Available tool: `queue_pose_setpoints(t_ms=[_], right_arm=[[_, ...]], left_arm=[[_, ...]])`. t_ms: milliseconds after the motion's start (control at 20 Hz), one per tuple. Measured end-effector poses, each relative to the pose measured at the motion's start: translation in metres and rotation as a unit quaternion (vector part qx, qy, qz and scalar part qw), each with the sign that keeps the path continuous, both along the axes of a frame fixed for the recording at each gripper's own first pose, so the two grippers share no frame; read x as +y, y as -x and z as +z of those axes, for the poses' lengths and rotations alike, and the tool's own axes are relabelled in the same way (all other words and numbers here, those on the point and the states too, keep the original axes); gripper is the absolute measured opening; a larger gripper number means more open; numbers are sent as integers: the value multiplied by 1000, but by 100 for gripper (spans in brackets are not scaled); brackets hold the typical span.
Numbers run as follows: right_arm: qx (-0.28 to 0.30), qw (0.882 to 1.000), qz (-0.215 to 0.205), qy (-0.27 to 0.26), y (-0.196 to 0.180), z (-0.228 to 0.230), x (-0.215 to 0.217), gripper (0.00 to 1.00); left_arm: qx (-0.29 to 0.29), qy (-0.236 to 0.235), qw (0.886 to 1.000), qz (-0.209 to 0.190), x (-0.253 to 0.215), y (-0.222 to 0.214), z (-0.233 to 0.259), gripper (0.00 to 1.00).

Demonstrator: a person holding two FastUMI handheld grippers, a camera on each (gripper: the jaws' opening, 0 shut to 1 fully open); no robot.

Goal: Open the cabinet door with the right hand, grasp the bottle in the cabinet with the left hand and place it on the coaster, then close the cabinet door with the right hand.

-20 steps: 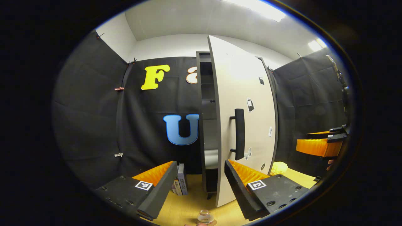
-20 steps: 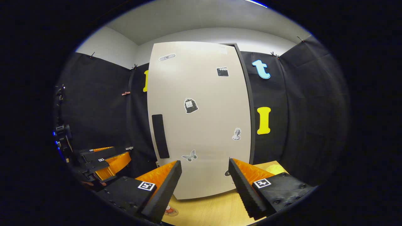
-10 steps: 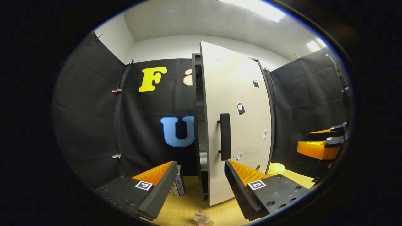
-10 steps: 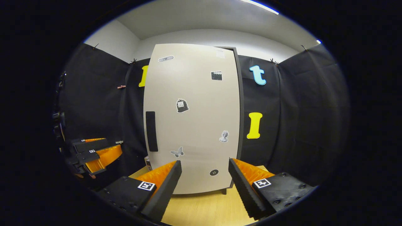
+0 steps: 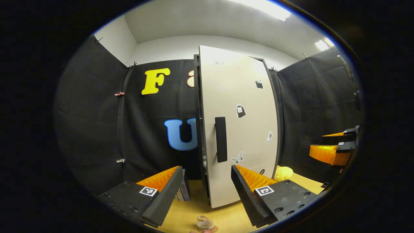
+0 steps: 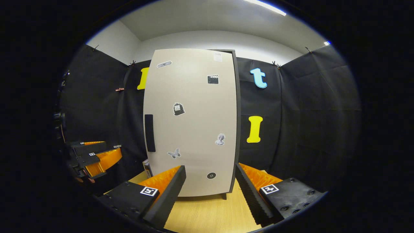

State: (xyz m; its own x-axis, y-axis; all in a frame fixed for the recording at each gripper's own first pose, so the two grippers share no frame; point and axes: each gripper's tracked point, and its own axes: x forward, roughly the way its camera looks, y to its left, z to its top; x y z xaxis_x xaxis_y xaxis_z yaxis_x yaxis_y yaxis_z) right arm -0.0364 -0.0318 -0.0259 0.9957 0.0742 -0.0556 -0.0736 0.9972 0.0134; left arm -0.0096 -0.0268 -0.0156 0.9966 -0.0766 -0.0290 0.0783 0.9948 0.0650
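Note:
The pale cabinet door (image 5: 239, 129) with its black handle (image 5: 221, 139) stands almost flush with the dark cabinet frame, and only a thin dark slit shows on the handle side. A small clear bottle (image 5: 203, 222) stands on a round coaster (image 5: 212, 229) on the wooden table, just below and in front of my left gripper (image 5: 203, 197), which is open and holds nothing. In the right gripper view the door (image 6: 190, 123) faces me. My right gripper (image 6: 208, 197) is open a short way in front of it, not touching.
Several books (image 5: 183, 190) stand left of the cabinet. A yellow fuzzy object (image 5: 283, 173) lies on the table to its right. The right gripper (image 5: 333, 150) shows at the far right of the left gripper view, and the left gripper (image 6: 93, 157) at the left of the right gripper view.
The door has swung from partly open to nearly shut, hiding the cabinet's inside. The right gripper has drawn back from the door. The bottle stays on the coaster.

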Motion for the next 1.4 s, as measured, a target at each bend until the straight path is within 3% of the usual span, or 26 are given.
queue_pose_setpoints(t_ms=[500, 1400], right_arm=[[13, 1000, -27, -6, 0, -7, -18, 99], [-6, 999, -46, -11, 2, 3, -35, 99]], left_arm=[[-7, 2, 1000, 11, -3, 5, 7, 94], [-10, -5, 1000, -16, -27, -2, 8, 94]])
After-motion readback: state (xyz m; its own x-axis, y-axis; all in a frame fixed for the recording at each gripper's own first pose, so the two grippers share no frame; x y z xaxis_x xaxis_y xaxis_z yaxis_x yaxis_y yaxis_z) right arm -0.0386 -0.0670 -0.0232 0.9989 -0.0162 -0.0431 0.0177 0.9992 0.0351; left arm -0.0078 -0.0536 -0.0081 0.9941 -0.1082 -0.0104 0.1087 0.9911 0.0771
